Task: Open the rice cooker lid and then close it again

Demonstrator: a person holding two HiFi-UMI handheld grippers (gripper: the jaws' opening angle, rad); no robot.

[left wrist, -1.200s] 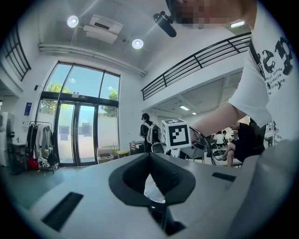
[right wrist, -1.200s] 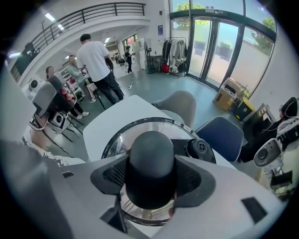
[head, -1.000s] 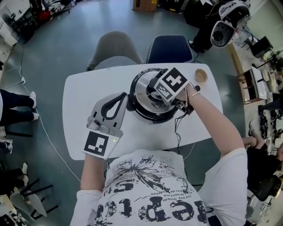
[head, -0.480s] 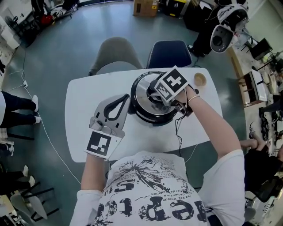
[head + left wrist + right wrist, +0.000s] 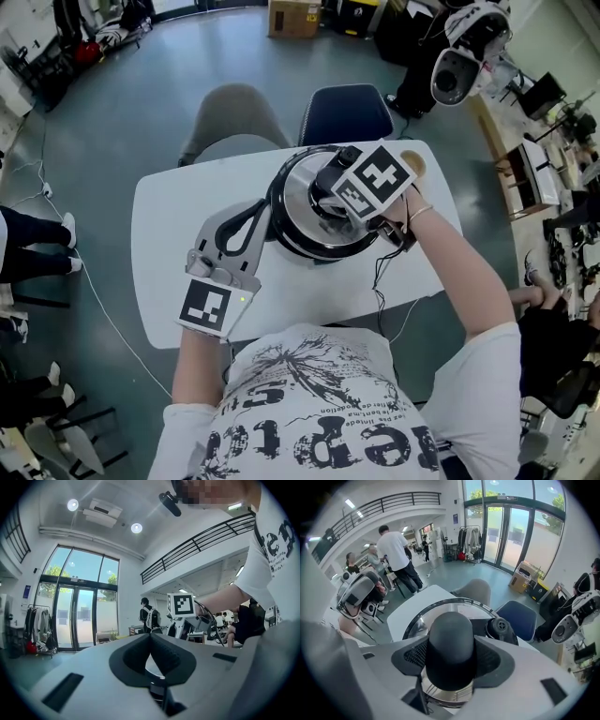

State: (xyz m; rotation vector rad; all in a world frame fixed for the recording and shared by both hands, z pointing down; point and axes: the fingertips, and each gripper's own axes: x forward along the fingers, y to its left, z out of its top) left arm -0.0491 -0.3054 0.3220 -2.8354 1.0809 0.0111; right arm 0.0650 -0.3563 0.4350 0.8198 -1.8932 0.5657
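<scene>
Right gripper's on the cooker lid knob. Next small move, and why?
Probably lift straight up a little: the right gripper is clamped on the black knob, the lid sits centred over the rice cooker, and the shut left gripper is beside its wall, not holding it.

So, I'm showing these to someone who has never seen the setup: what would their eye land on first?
Most likely the shiny steel lid of the rice cooker in the middle of the white table, with the right tool clamped from above on its black knob. Next, the left tool, held level beside the cooker's left side, its jaws shut with nothing in them.
</scene>
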